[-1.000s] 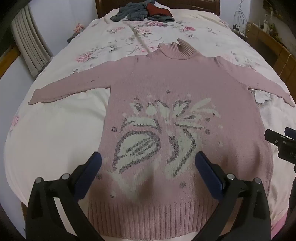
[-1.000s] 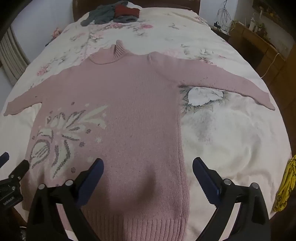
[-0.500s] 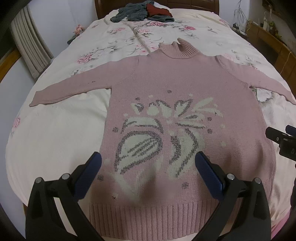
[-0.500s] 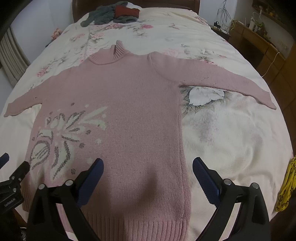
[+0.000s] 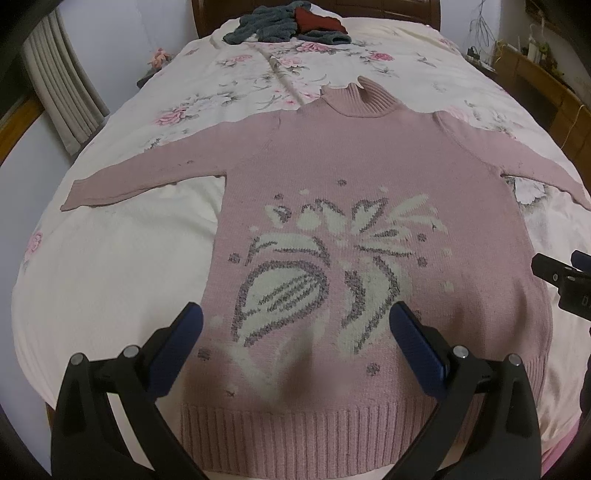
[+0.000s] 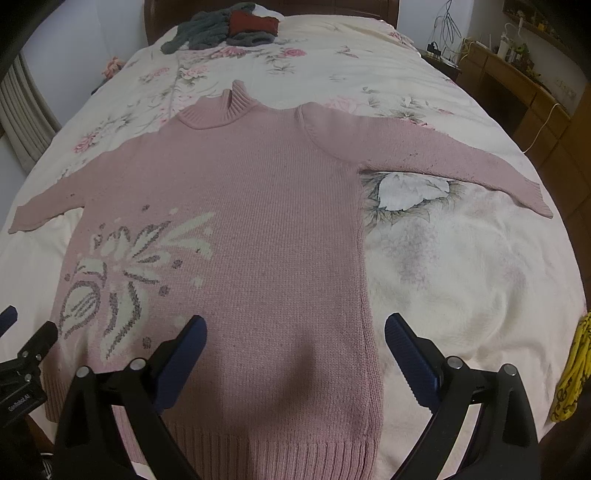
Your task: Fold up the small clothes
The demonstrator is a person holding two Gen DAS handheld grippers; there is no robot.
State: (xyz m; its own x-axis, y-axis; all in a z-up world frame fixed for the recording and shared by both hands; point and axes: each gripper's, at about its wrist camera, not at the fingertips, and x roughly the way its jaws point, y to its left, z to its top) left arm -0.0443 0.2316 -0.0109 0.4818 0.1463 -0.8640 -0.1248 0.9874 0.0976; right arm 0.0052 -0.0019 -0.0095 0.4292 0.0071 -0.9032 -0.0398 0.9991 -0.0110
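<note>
Jaws of both the left gripper [image 5: 295,332] and right gripper [image 6: 293,338] gape wide, empty, above the hem of the pink sweater [image 5: 369,221], spread flat (sleeves out) on the floral bedspread [image 5: 110,277]; grey-and-red clothes [image 5: 291,22] lie well apart by the headboard, with a yellow cloth [image 6: 572,369] at the bed's right edge.

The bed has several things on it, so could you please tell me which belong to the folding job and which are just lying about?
For the job:
pink sweater, spread flat
left tongs, open
right tongs, open

Lying about:
grey and red clothes by the headboard
yellow cloth at the bed's edge
</note>
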